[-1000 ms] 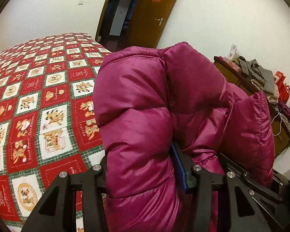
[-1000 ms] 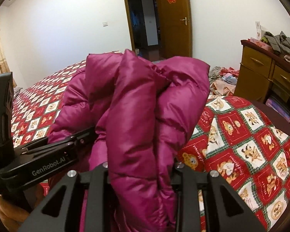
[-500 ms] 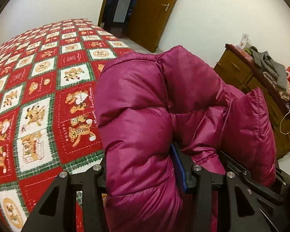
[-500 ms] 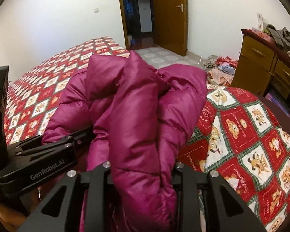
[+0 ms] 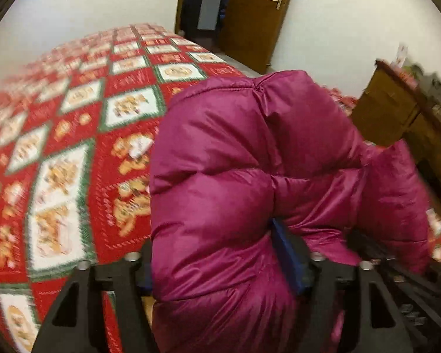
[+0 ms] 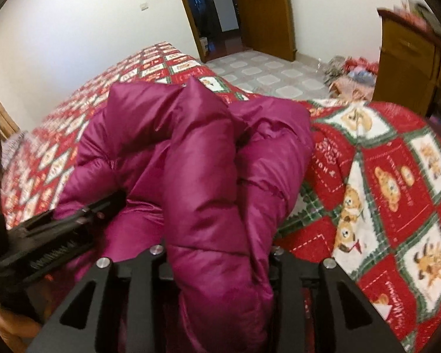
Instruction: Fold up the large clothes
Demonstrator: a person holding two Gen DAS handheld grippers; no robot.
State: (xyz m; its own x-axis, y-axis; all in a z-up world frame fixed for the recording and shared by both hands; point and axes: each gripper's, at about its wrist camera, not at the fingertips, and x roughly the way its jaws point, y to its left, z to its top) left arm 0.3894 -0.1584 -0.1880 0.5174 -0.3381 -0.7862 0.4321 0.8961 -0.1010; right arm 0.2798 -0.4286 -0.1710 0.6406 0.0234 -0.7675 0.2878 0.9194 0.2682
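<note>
Pinching a thick wad of the magenta puffer jacket [image 6: 208, 176], the right gripper [image 6: 217, 259] hangs on; the left gripper [image 5: 223, 253] jaws have just been opening, fabric between them. Jacket's bunched low over the bed [image 5: 73, 135], so I'd guess folding's barely started.
</note>
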